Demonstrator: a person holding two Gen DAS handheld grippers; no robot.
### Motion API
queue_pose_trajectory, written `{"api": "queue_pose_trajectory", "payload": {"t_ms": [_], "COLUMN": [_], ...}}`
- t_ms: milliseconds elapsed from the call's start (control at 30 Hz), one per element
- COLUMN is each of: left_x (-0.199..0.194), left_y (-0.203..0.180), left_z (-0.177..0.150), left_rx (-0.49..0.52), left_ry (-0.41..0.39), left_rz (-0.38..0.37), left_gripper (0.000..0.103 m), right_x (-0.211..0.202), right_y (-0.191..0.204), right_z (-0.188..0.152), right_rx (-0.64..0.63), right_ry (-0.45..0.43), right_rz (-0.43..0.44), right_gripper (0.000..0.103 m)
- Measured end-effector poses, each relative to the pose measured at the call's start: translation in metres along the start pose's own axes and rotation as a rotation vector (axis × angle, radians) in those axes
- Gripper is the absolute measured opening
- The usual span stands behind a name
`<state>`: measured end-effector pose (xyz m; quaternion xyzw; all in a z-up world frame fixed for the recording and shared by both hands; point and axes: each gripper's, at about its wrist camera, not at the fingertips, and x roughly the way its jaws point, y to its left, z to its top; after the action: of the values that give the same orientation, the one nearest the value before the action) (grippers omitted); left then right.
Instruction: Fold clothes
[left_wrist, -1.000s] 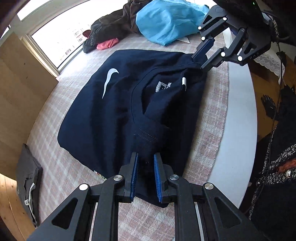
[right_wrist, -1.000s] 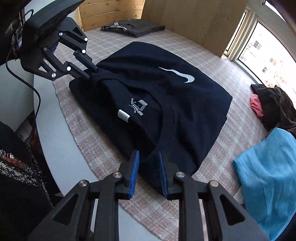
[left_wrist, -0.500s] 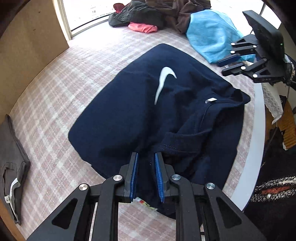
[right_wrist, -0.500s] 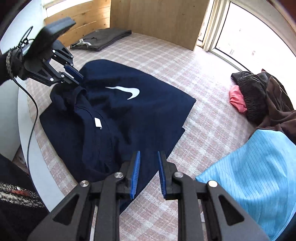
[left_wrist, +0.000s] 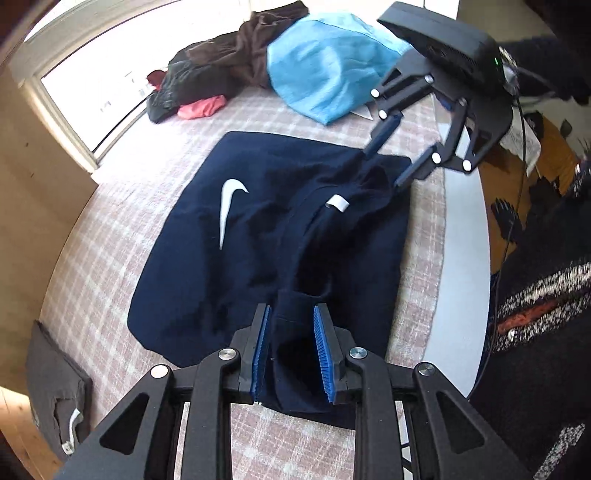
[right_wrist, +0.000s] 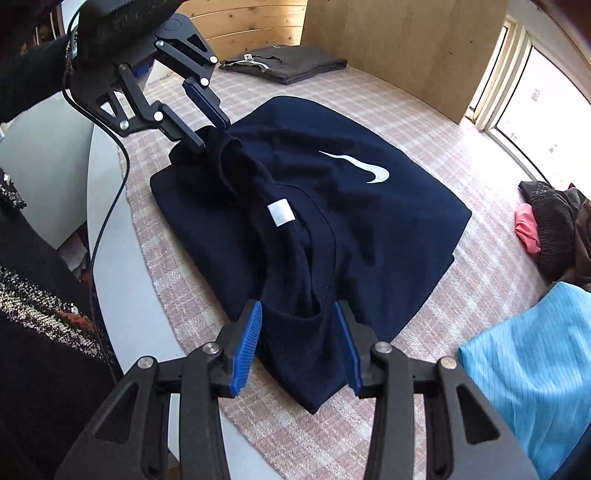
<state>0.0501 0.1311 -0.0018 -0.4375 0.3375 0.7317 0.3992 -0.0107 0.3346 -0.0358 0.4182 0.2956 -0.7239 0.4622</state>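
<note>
Your blue ribbed fingers (left_wrist: 263, 347) on the left gripper (left_wrist: 291, 350) stand apart with a bunched shoulder of the navy blue cotton T-shirt with the white swoosh (left_wrist: 258, 236) lying slack between them, so nothing is pinched there; in the right wrist view the right gripper (right_wrist: 301, 343) stands the same way, its pads spread wide around the other shoulder. Both shoulders sit near the white rim of the round table (left_wrist: 461, 295), closest to you, with the collar and its small white neck tag (right_wrist: 281, 211) raised in a ridge between the two grippers. That reads as a fold just laid down, and the spread pads suit letting the cloth settle without dragging it. Most of the shirt lies flat on the pink-and-white checked tablecloth (left_wrist: 122, 221), its hem toward the far edge. Farther left, a folded dark grey garment (right_wrist: 284, 66) rests by the wooden wall, likely a finished piece. At the far edge by the window lie a crumpled light blue ribbed garment (left_wrist: 328, 66) and a heap of dark brown, black and pink clothes (left_wrist: 218, 74), probably waiting. No basket or bin shows.
</note>
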Motion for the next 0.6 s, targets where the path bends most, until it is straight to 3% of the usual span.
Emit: {"api": "queue_pose_trajectory", "payload": {"t_ms": [200,467,533,600], "left_x": [0.023,0.041,0.042,0.040], "left_y": [-0.003,0.015,0.020,0.025], "left_z": [0.003,0.004,0.003,0.002], "left_rx": [0.092,0.021,-0.003,-0.037], "left_ry": [0.049,0.051,0.046,0.037], "left_rz": [0.035,-0.053,-0.085,-0.134], "left_gripper": [0.025,0.023,0.019,0.009], "right_x": [0.005,0.029,0.034,0.032], "right_y": [0.013,0.018,0.011,0.005], "right_z": [0.001,0.004,0.007,0.011], "right_rx": [-0.075,-0.185,-0.176,-0.168], "right_ry": [0.006,0.063,0.083,0.087], "right_rz": [-0.029,-0.050,-0.037,-0.015], "right_gripper": [0.040,0.039,0.018,0.017]}}
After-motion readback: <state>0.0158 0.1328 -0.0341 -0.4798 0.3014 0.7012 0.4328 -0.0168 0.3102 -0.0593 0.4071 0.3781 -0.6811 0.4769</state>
